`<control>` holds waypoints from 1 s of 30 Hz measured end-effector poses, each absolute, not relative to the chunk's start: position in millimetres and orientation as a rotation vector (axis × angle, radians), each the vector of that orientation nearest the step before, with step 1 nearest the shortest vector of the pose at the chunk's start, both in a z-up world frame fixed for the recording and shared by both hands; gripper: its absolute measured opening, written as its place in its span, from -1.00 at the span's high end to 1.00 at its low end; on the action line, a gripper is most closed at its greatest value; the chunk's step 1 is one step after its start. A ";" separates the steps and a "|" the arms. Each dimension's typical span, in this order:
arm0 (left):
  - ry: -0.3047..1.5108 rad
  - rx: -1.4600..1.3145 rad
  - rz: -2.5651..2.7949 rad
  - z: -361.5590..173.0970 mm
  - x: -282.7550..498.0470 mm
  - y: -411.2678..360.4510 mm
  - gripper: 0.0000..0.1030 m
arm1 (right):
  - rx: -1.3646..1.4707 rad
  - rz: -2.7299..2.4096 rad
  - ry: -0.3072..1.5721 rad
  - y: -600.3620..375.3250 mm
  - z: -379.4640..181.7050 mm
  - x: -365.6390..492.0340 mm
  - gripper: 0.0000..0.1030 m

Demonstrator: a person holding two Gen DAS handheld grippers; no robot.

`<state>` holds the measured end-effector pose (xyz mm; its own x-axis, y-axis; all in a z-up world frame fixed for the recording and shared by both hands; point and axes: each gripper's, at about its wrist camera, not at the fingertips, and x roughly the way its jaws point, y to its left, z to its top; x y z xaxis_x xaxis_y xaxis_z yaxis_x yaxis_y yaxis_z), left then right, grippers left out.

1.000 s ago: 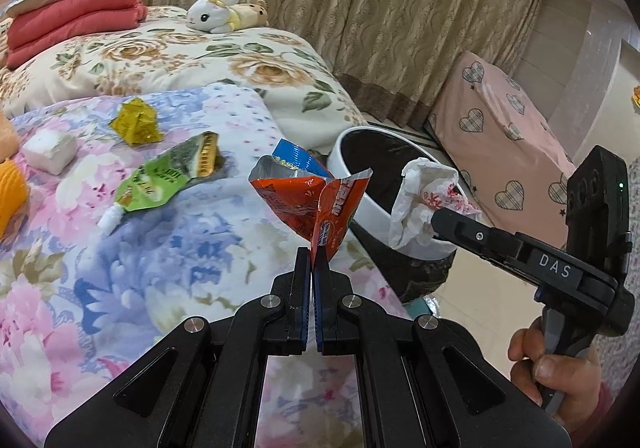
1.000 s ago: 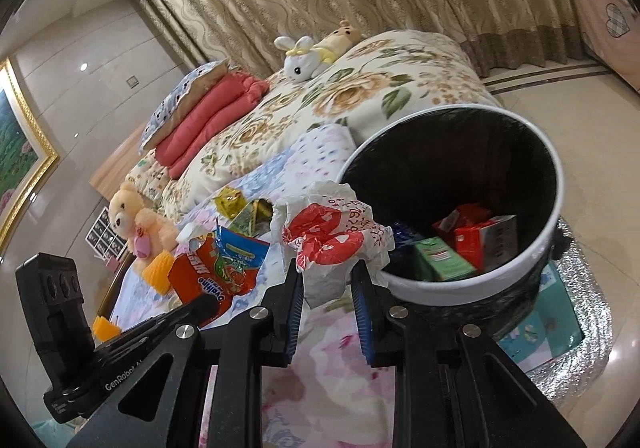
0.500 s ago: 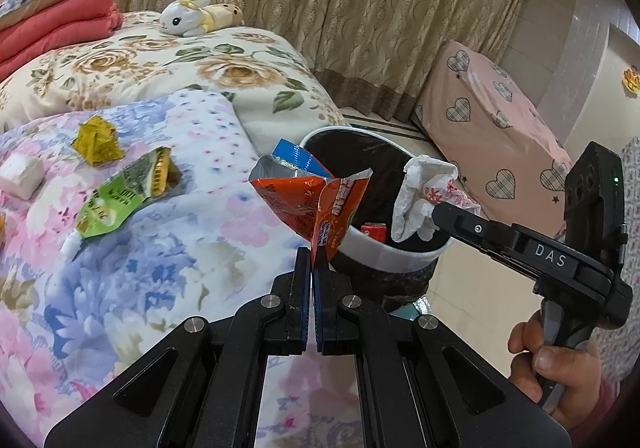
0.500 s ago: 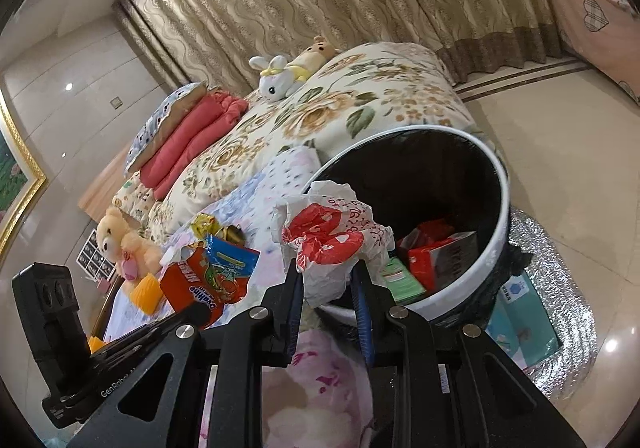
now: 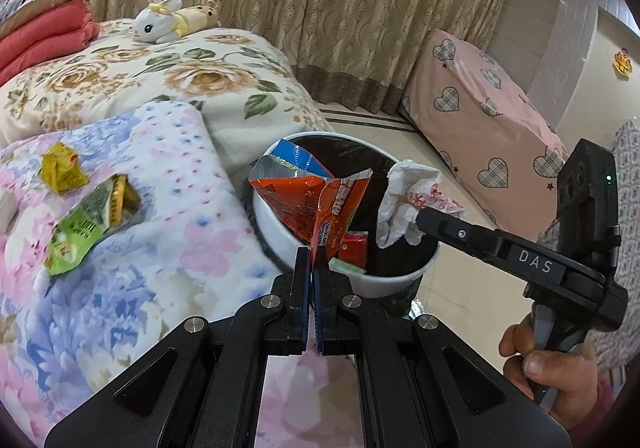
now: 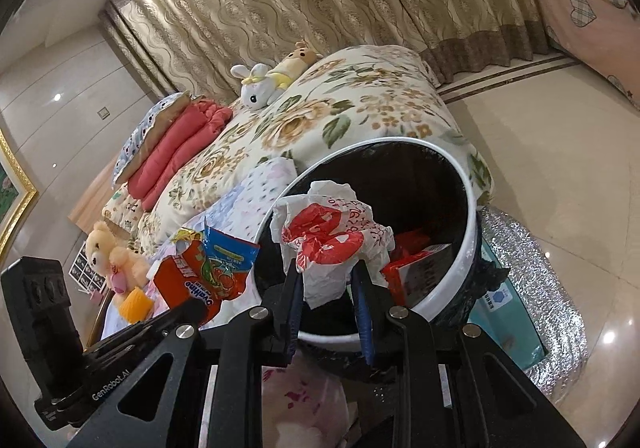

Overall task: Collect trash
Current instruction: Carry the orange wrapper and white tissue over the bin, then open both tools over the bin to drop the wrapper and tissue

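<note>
My left gripper [image 5: 313, 260] is shut on an orange and blue snack wrapper [image 5: 316, 199], held up over the near rim of the white bin [image 5: 280, 240] beside the bed. My right gripper [image 6: 326, 280] is shut on a crumpled white and red paper wrapper [image 6: 328, 240], which hangs over the bin's [image 6: 468, 248] dark opening. Red and green cartons lie inside the bin [image 6: 416, 268]. In the left wrist view the right gripper [image 5: 416, 226] with its paper wrapper [image 5: 404, 203] comes in from the right. On the flowered blanket lie a green wrapper [image 5: 86, 224] and a yellow wrapper [image 5: 62, 167].
A plush rabbit [image 5: 158, 19] and folded red blankets [image 5: 40, 35] lie on the bed by the curtain. A pink heart-patterned cover [image 5: 480, 119] stands across the tiled floor. A teddy bear [image 6: 108, 256] and an orange object sit at the bed's far side. Silver foil matting [image 6: 532, 288] lies under the bin.
Both grippers have moved toward the bin with their wrappers, which now hang over its opening. The bin looks larger and nearer in both views. The grips stay the same.
</note>
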<state>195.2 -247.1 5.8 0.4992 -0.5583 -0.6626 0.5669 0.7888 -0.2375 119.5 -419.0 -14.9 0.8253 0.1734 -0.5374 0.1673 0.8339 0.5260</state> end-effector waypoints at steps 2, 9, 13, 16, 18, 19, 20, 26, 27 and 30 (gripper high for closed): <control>0.797 0.018 -0.685 5.7 196.4 -251.1 0.98 | 0.592 0.001 0.610 -421.6 -14.9 121.7 0.54; 0.807 0.033 -0.694 3.7 204.2 -265.7 0.98 | 0.590 -0.009 0.617 -430.9 -16.5 128.9 0.54; 0.811 0.044 -0.698 2.7 206.0 -272.3 0.98 | 0.589 -0.017 0.623 -436.1 -17.4 134.6 0.54; 0.818 0.056 -0.700 1.1 209.5 -278.1 0.98 | 0.588 -0.019 0.629 -438.3 -18.3 138.6 0.54; 0.823 0.060 -0.701 -0.1 212.7 -281.1 0.98 | 0.587 -0.020 0.633 -439.1 -18.1 140.3 0.54; 0.825 0.061 -0.701 -0.3 213.2 -282.1 0.98 | 0.587 -0.020 0.634 -439.8 -18.3 141.6 0.53; 0.827 0.061 -0.701 -0.8 214.4 -283.2 0.98 | 0.586 -0.021 0.636 -439.7 -18.2 142.7 0.53; 0.840 0.061 -0.703 -3.5 219.5 -288.8 0.97 | 0.588 -0.025 0.658 -444.1 -22.3 150.3 0.50; 0.845 0.061 -0.703 -4.4 220.7 -289.8 0.98 | 0.588 -0.027 0.660 -444.4 -22.7 151.3 0.47; 0.859 0.059 -0.702 -6.1 222.8 -291.4 0.95 | 0.583 -0.039 0.669 -445.3 -23.6 153.9 0.44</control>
<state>222.8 -291.4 -6.1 0.4453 -0.5440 -0.7112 0.5893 0.7761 -0.2246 153.9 -445.3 -23.6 0.7901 0.1485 -0.5947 0.2166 0.8400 0.4975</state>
